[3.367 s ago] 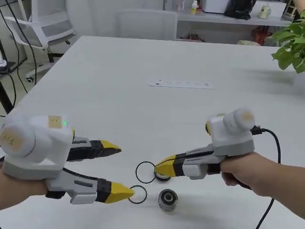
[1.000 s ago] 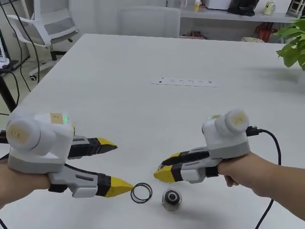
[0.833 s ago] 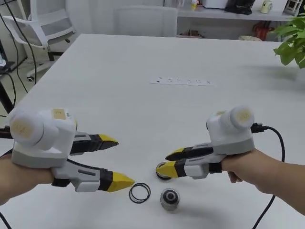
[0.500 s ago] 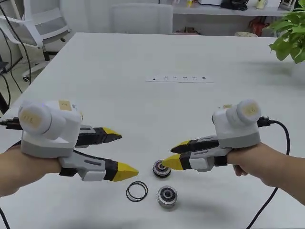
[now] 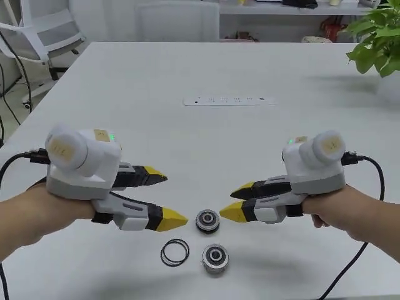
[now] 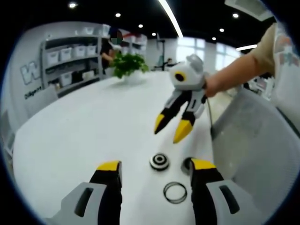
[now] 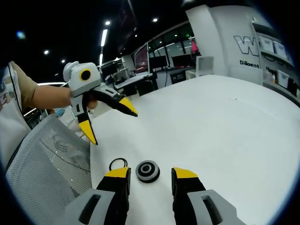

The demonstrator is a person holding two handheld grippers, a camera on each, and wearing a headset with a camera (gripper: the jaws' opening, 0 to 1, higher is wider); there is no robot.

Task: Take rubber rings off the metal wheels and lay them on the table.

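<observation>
Left gripper (image 5: 175, 199) and right gripper (image 5: 225, 202) both open, empty; rubber rings (image 5: 175, 252) likely light, floppy, grippy: pinch across the band

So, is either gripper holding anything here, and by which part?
Nothing is held: left gripper and right gripper are open, rubber rings lie loose on the table.

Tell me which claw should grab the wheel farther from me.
Right, probably. In the right gripper view the far wheel sits level between the right claw's open tips. The left claw has the loose rings lying before that wheel.
</observation>
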